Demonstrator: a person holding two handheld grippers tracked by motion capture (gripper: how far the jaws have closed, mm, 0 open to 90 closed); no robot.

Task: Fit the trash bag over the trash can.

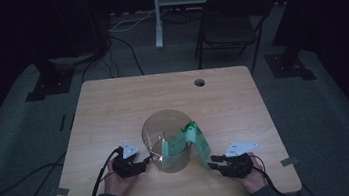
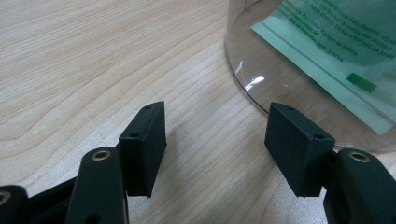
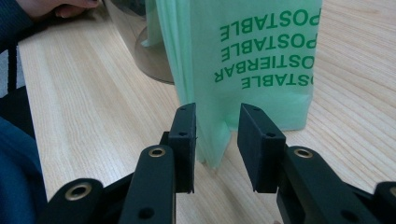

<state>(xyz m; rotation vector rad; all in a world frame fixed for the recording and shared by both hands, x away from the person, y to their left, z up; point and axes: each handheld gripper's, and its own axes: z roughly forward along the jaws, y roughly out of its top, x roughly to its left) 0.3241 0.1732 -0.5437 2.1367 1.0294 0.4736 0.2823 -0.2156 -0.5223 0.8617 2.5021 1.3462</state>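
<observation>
The table is pale wood with fine streaked grain. The cylindrical container is clear, with a brownish tint. The bag is translucent light green, printed with darker green capital lettering, and a small solid green rectangle shows on it in the left gripper view. Both grippers, left and right, have matte black jaws with brass-coloured rivets, and each carries a pale grey plate.

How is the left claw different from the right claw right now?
The left claw has its jaws spread wide with only bare wooden table between them; the right claw has its jaws closer together, around the edge of the thin green printed plastic bag. The left claw sits beside the clear round plastic container; the right claw sits farther from it. Both are black and hand-held.
</observation>
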